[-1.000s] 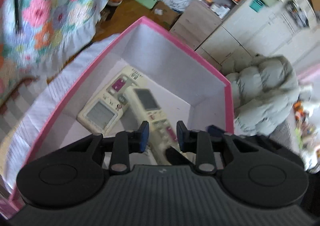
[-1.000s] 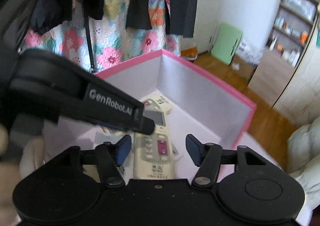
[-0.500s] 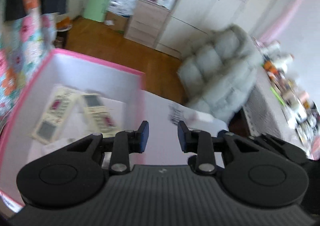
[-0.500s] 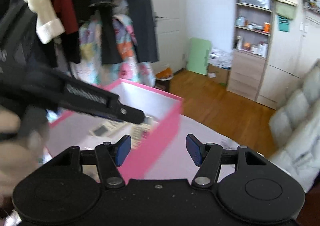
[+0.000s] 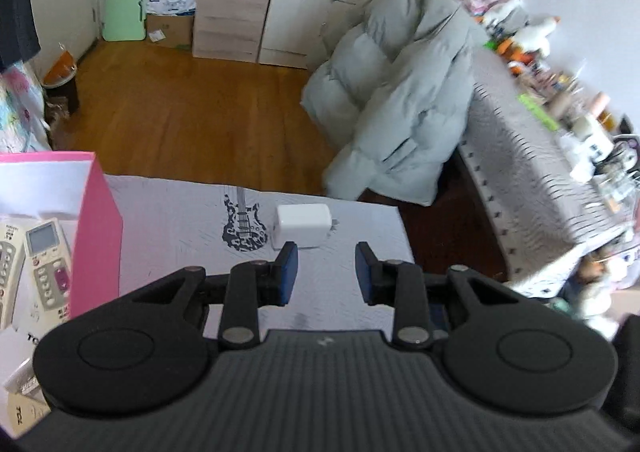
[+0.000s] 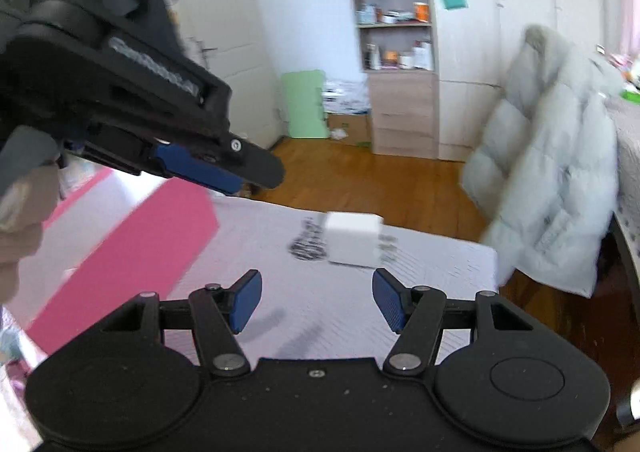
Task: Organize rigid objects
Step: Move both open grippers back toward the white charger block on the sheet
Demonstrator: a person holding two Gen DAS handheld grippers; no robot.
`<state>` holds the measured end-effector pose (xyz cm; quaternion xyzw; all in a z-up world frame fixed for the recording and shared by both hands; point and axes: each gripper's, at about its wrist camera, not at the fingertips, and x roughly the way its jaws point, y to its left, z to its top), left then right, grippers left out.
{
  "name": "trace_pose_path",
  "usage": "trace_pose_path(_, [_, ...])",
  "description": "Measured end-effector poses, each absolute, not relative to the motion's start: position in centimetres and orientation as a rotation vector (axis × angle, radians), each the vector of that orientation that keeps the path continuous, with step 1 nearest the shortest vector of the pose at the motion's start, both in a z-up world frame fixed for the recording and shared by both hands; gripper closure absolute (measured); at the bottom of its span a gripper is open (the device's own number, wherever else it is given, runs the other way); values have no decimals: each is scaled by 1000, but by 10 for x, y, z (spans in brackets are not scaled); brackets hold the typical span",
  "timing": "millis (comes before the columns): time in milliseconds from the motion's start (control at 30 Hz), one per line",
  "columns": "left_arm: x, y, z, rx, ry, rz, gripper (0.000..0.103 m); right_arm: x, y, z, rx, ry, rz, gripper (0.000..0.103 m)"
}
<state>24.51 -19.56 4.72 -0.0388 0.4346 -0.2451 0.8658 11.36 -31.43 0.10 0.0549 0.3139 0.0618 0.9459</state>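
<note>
Here the pink box holds two remote controls, well left of the white charger on the surface. Just right of the box, the left gripper hovers before the charger, fingers released and empty. The right gripper, blurred, is closing slightly on nothing, seemingly short of the charger.

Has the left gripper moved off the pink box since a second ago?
Yes. The left gripper has swung right, from over the pink box to the white charger on the cloth.

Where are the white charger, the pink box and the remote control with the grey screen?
white charger (image 5: 302,225): left wrist view, its top face.
pink box (image 5: 96,236): left wrist view, outer side of its pink wall.
remote control (image 5: 48,258): left wrist view, its button face, inside the box.
</note>
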Motion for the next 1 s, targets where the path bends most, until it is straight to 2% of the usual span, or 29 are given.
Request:
trace_pose_path(100, [255, -201, 27, -160, 950, -527, 73, 110, -314, -5, 101, 612, 53, 39])
trace_pose_path(367, [300, -230, -4, -133, 929, -442, 74, 134, -328, -36, 198, 677, 96, 41])
trace_pose_path(433, [318, -235, -10, -137, 932, -412, 74, 140, -330, -42, 239, 679, 116, 43])
trace_pose_path(533, [344, -245, -18, -141, 955, -381, 74, 149, -333, -51, 270, 670, 126, 53])
trace_pose_path(667, [367, -255, -33, -141, 1016, -358, 74, 165, -329, -59, 233, 674, 98, 54])
trace_pose_path(1000, [350, -230, -64, -288, 1091, -400, 72, 171, -338, -78, 388, 734, 199, 53])
